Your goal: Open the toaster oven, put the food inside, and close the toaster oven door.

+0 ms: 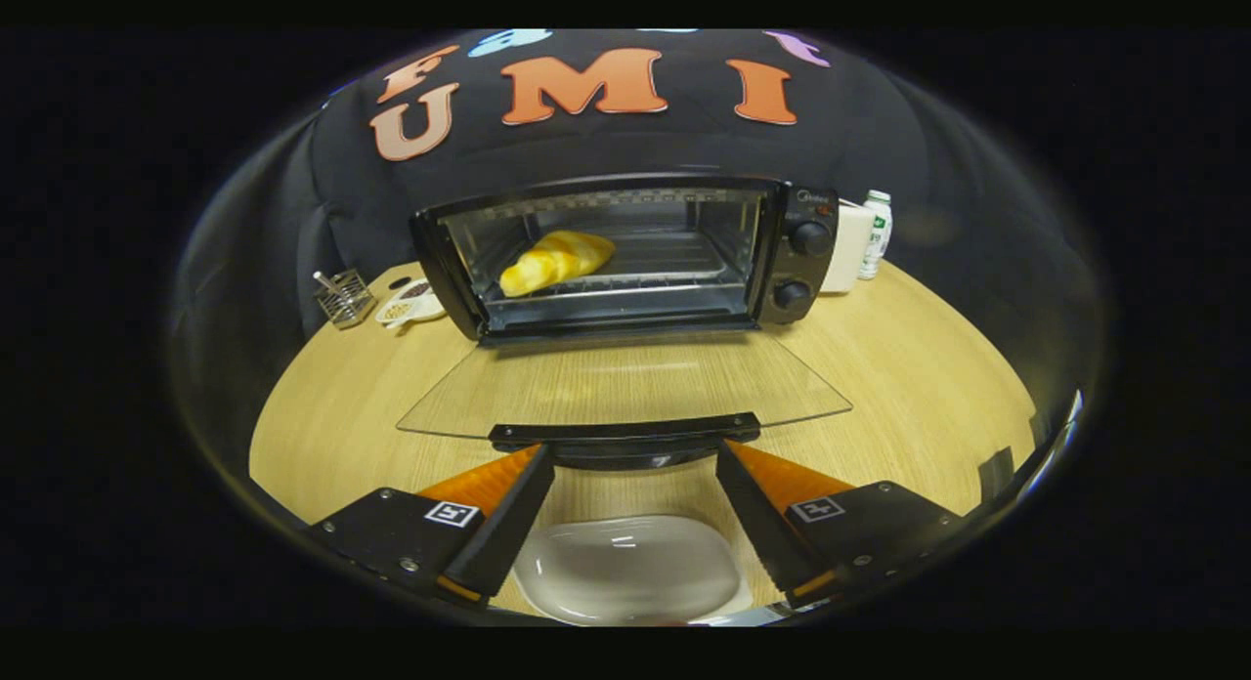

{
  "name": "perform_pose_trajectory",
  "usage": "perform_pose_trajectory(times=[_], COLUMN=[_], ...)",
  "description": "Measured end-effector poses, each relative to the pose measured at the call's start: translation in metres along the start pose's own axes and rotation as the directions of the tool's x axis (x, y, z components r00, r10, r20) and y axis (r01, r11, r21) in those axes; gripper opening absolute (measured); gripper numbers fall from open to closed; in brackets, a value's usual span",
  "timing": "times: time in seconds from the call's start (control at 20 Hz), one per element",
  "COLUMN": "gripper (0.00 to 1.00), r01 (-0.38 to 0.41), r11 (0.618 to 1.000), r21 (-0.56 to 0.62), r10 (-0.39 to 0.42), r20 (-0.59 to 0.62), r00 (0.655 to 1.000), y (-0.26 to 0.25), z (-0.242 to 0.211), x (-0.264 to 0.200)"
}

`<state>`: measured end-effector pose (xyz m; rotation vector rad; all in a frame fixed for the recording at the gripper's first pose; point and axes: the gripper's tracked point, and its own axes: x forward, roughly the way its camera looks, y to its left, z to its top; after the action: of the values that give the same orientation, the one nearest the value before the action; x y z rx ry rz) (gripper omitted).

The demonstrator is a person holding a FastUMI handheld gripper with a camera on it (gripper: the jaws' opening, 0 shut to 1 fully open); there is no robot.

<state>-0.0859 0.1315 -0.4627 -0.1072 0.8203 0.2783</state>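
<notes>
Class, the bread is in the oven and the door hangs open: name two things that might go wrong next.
1. The open fingers flank the door handle without gripping it; lifting could let the glass door slip and drop.
2. The bread lies near the oven's front, so closing might nudge it.

A round wooden table (909, 387) fills the booth, black cloth (880, 143) hanging behind it. At the back edge sit a wire rack (344, 297), a white carton (846, 248) and a bottle (877, 233) (green-labelled).
</notes>
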Motion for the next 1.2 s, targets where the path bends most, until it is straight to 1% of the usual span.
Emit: perform_pose_trajectory(times=[0.4,0.8,0.9,1.0,1.1,1.2], gripper=[0.99,1.00,1.00,1.00,1.00,0.99], r01=[-0.021,-0.078,-0.088,-0.087,-0.071,-0.082], r11=[0.998,0.988,0.983,0.980,0.980,0.978], r21=[0.053,0.136,0.160,0.181,0.185,0.191], r10=[0.015,0.045,0.044,0.036,0.015,0.017], r20=[0.112,0.234,0.264,0.269,0.289,0.317], r00=[0.994,0.971,0.963,0.962,0.957,0.948], y=[-0.001,0.000,0.002,0.002,-0.002,-0.002], z=[0.051,0.110,0.129,0.140,0.154,0.168], x=[-0.012,-0.009,-0.005,0.001,-0.002,-0.007])
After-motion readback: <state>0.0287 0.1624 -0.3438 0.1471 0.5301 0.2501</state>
